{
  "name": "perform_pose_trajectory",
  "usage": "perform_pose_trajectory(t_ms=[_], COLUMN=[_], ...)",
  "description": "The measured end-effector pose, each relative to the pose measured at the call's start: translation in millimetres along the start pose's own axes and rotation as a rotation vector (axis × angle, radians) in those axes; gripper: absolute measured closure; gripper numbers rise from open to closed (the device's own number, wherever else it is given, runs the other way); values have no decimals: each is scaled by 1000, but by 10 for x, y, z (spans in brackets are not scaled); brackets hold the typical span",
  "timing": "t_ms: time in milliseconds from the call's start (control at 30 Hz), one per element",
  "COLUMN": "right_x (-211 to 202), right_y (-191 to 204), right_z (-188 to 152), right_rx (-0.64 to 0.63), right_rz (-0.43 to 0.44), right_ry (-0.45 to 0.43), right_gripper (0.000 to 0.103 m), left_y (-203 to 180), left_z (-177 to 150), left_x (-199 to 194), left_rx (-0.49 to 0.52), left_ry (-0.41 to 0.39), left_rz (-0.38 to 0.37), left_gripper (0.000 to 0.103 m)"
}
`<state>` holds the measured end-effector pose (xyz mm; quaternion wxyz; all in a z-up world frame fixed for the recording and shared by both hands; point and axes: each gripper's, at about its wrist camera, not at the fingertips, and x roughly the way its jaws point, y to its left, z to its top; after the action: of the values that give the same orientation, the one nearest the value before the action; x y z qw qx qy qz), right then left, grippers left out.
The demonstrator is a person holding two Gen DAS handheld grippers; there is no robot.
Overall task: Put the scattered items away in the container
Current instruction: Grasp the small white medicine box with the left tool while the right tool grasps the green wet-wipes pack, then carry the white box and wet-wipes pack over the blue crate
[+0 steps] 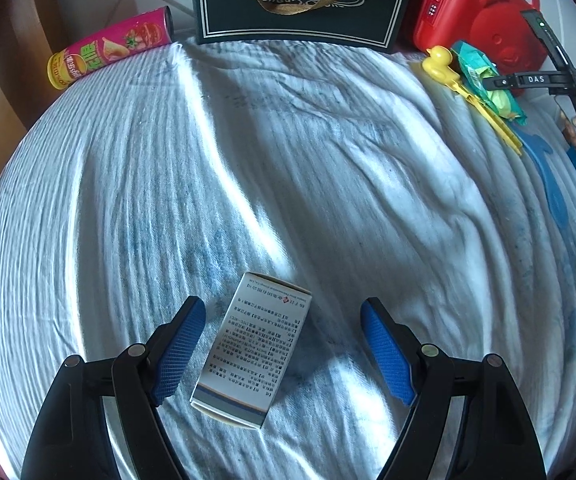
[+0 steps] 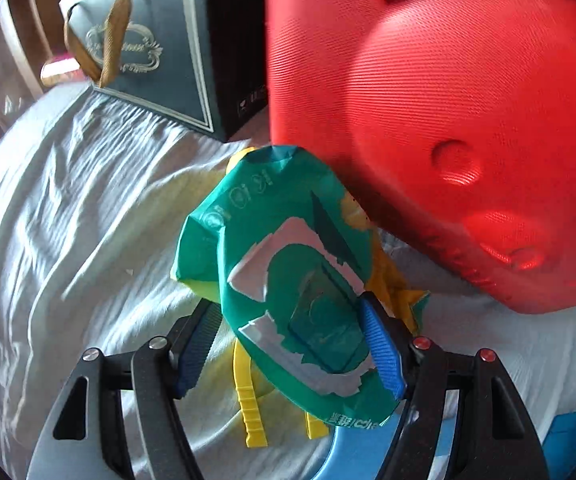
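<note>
While one white cloth covered the counter, one red case and one dark gift bag stood at its far edge, one chip can beside them. The left gripper hung open around one medicine box; the right gripper clamped one green packet over one yellow duck clip.

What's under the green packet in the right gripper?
Under the green packet, yellow plastic tongs lie on the white cloth, with a blue plastic piece by them. The packet covers the tongs' upper end.
</note>
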<state>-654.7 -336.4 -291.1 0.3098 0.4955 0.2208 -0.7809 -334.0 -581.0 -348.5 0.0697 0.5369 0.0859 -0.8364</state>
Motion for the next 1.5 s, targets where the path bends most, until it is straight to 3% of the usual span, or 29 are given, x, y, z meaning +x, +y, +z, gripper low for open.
perform_pose_trajectory(t_ms=[100, 133, 167, 233, 433, 600, 1000, 1200, 1500], right_x=[-75, -91, -98, -147, -295, -515, -1149, -1446, -2239], right_y=[-137, -155, -153, -156, -256, -351, -185, -81, 70], right_z=[-70, -95, -116, -153, -240, -372, -667, -910, -1606], right_rx=[64, 72, 70, 85, 156, 208, 241, 293, 396], right_rz=[11, 1, -19, -33, -6, 20, 63, 130, 220], right_ry=[-19, -21, -18, -33, -85, -129, -228, -262, -347], right_gripper=[58, 63, 66, 70, 72, 74, 80, 80, 80], left_y=[3, 5, 22, 70, 31, 35, -35, -329, -1043], left_z=[-2, 3, 12, 31, 13, 0, -172, -281, -406], left_x=[-14, -21, -34, -56, -83, -314, -742, -998, -1612], left_rx=[1, 0, -5, -21, -6, -26, -41, -5, 110], left_ry=[-9, -13, -18, -21, -17, -65, -115, -134, -214], left_rz=[1, 4, -4, -33, -13, 0, 84, 35, -27], left_gripper=[29, 38, 54, 71, 72, 72, 74, 74, 74])
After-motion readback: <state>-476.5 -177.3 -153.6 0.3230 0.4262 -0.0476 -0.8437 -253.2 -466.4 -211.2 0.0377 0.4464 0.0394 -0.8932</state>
